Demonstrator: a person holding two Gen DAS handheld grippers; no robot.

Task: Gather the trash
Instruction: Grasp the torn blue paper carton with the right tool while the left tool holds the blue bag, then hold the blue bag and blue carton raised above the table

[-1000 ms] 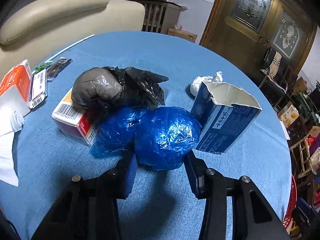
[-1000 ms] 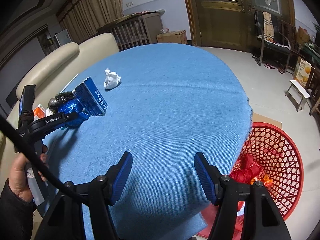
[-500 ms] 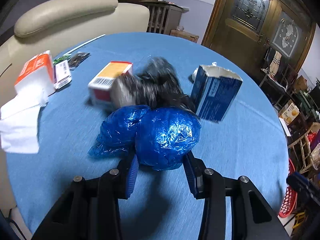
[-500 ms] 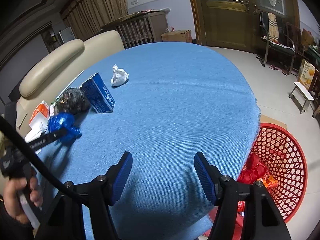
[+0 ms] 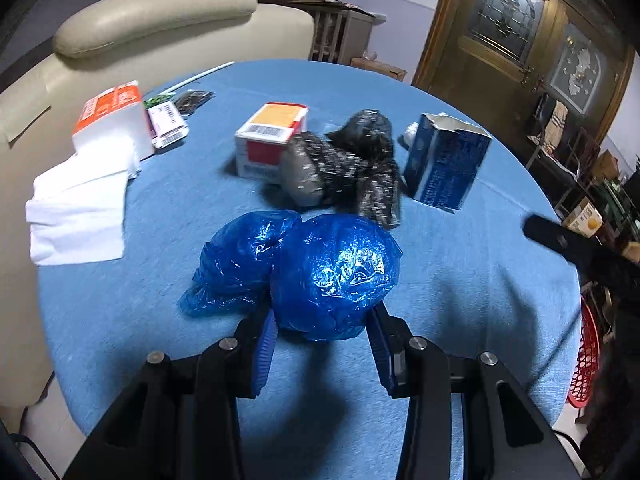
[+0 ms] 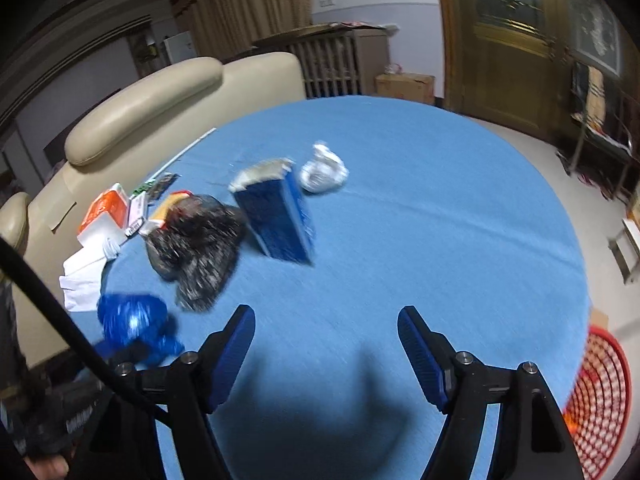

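A: What is held by the left gripper (image 5: 322, 334)?

B: A blue plastic bag (image 5: 332, 276), tied into a ball, is clamped between its two fingers (image 5: 264, 346). In the left wrist view the bag is seen in the lower centre of the frame, with a looser part of the same blue plastic spread to its left. Whether the bag rests on the blue surface (image 5: 460, 272) or is lifted from it cannot be told.

A: And the right gripper (image 6: 326, 330)?

B: Its fingers (image 6: 420, 354) are spread wide apart and nothing is between them. They are seen at the bottom of the right wrist view, above the bare blue surface (image 6: 420, 208).

A: What other trash is seen?

B: A black plastic bag (image 5: 344, 164) lies in the middle of the left wrist view, touching a red and white box (image 5: 268, 140) on its left. To its right a torn blue carton (image 5: 448, 160) stands upright, with its top open. A crumpled white wad (image 6: 324, 170) is seen just beside the carton in the right wrist view. At the left edge of the left wrist view an orange and white pack (image 5: 112, 120) and white tissues (image 5: 80, 208) are lying.

A: Where is the bin?

B: A red mesh basket (image 6: 600, 400) is seen on the floor at the lower right of the right wrist view, beside the edge of the surface.
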